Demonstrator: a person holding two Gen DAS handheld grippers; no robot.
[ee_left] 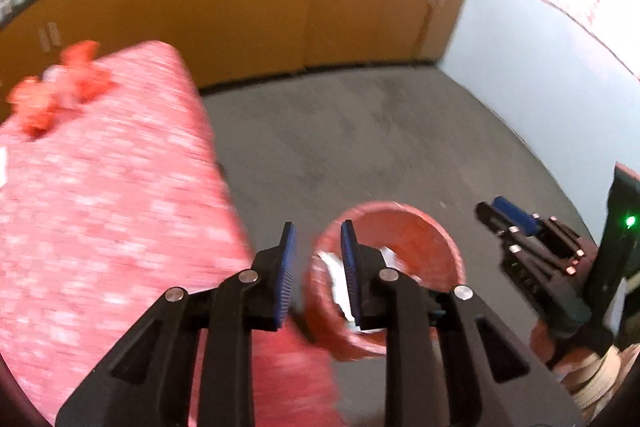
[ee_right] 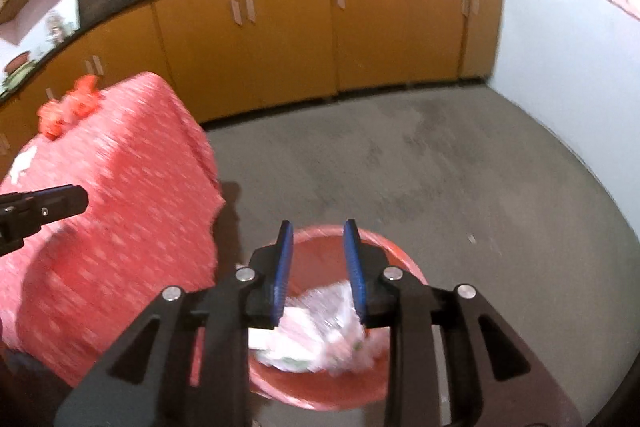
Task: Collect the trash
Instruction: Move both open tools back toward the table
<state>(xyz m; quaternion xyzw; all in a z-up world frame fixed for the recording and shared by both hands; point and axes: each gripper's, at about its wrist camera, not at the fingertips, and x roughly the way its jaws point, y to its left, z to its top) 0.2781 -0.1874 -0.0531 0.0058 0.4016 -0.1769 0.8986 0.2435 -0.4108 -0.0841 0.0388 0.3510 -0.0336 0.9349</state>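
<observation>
Red bin [ee_right: 394,259] holds white trash [ee_right: 320,331]; left gripper [ee_left: 318,267] and right gripper [ee_right: 318,267], jaws apart and empty, likely next fetch the blurred orange scraps [ee_right: 68,107] on the bench [ee_right: 132,187].

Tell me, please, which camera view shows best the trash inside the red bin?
The right wrist view. It looks down into the red bin, so the pale crumpled trash shows as a whole heap under the right gripper. In the left wrist view the left gripper covers most of the bin; only white scraps show.
</observation>
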